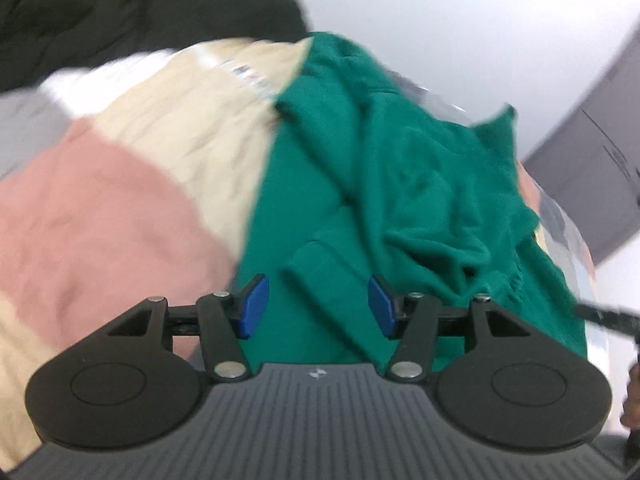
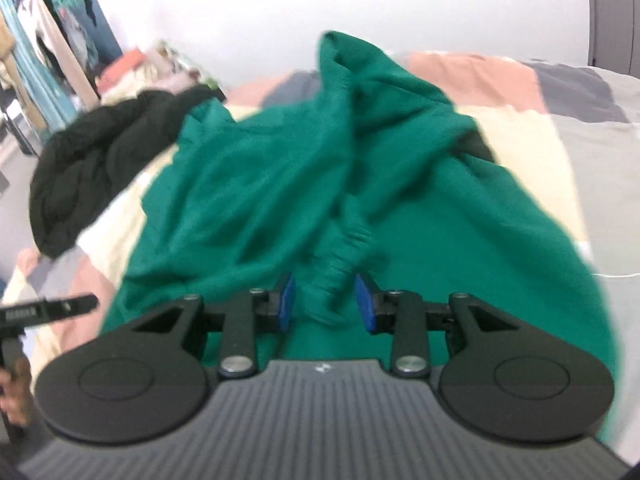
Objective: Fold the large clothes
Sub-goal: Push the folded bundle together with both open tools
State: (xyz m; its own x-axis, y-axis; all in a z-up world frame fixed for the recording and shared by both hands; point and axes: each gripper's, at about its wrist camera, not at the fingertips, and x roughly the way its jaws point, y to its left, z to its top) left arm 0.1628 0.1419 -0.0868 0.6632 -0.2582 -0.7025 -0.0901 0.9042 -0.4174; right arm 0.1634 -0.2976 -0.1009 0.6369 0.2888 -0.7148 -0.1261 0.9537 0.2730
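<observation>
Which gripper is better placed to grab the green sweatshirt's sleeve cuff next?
Right. The right gripper is open with the ribbed cuff between its pads; the left gripper is open over flat green sweatshirt.

Green garment (image 2: 280, 184): soft matt knit cloth, ribbed at the cuff. Bed cover (image 1: 120, 200): matt, lightly creased woven cloth. Black jacket (image 2: 92, 168): matt cloth, puffy. Left gripper (image 1: 318, 306) body: matt black plastic, shiny metal pins; fingers (image 1: 256, 306) smooth blue plastic.

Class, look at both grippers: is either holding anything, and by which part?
Neither. The left gripper and the right gripper are open above the green garment.
</observation>
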